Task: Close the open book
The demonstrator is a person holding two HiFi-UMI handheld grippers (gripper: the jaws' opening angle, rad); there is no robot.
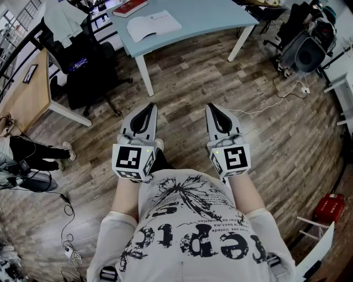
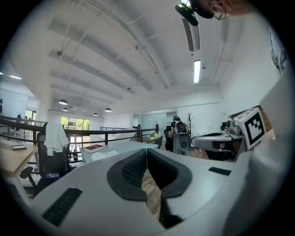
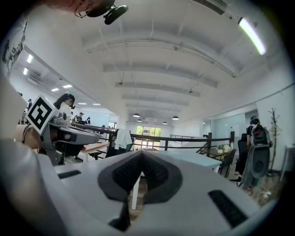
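left gripper [image 1: 148, 108], right gripper [image 1: 215, 108]: jaws pressed together, empty; open book [image 1: 153, 25] on table [image 1: 220, 16], long axis seemingly left-right.

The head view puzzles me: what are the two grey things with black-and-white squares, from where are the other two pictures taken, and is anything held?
No robot here: a person holds two hand tools, the left gripper and the right gripper, each with two jaws. The squared cubes belong to them. The head view comes from a camera on the person's head, looking down. Each other picture comes from a camera riding on one gripper, looking along its jaws. Both pairs of jaws are shut, with nothing between them. Ahead stands a light blue table; on it lie an open book and a red book. Neither gripper touches them.
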